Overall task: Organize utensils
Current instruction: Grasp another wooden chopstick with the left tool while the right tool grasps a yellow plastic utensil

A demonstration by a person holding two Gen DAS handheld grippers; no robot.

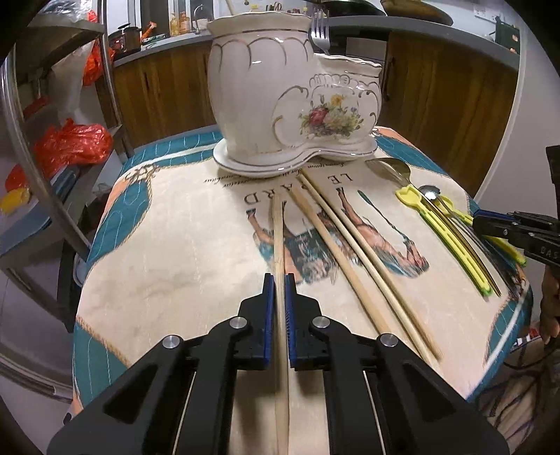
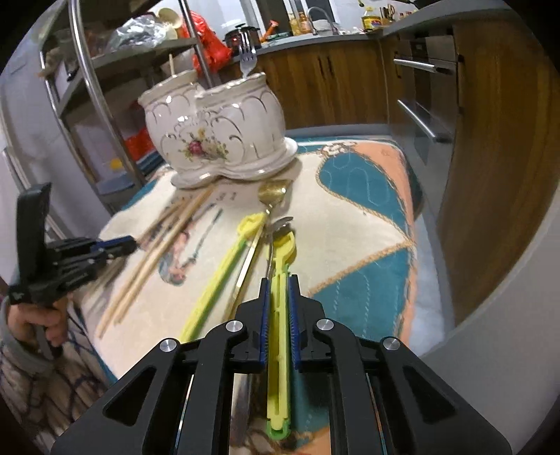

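A white floral ceramic utensil holder (image 1: 280, 98) stands at the far side of the table, with a fork (image 1: 320, 33) upright in it; it also shows in the right wrist view (image 2: 217, 136). My left gripper (image 1: 279, 280) is shut on a wooden chopstick (image 1: 278, 224) that lies along the cloth. Two more chopsticks (image 1: 350, 252) lie to its right. My right gripper (image 2: 278, 280) is shut on a yellow utensil (image 2: 280, 315). A second yellow utensil (image 2: 224, 269), a gold spoon (image 2: 271, 192) and a silver spoon (image 2: 280, 224) lie beside it.
The table is covered by a printed cloth (image 1: 168, 224) with teal and peach borders. A metal shelf rack with red bags (image 1: 70, 143) stands at the left. Wooden kitchen cabinets (image 2: 490, 175) curve around the back and right.
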